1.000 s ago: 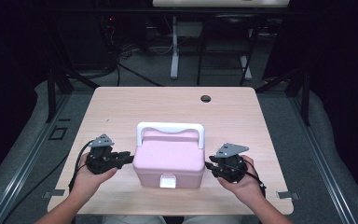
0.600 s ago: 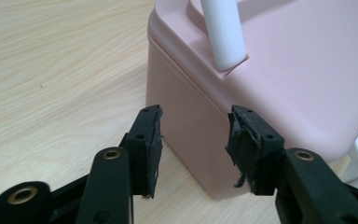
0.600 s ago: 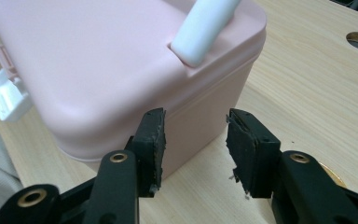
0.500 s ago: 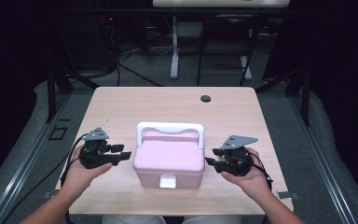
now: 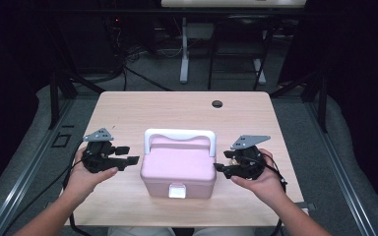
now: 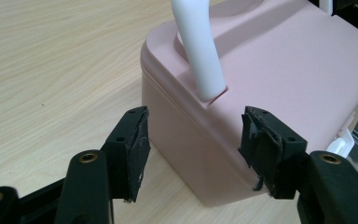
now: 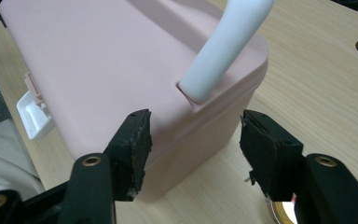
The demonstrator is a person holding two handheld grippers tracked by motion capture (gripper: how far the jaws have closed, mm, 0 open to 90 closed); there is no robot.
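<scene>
**Pink box between two open grippers**

The pink box (image 5: 179, 169) sits near the front edge of the wooden table (image 5: 177, 105), its white handle (image 5: 179, 135) raised upright and its white latch (image 5: 177, 191) facing the person. The left gripper (image 5: 128, 160) is just beside the box's left end, jaws spread wide and holding nothing, the pads (image 6: 137, 149) short of the wall. The right gripper (image 5: 221, 168) faces the opposite end, likewise wide open and empty. A dark hole (image 5: 217, 103) lies near the table's far edge.

pink box (image 5: 178, 169) blocks centre; table (image 5: 177, 105) beyond open
</scene>
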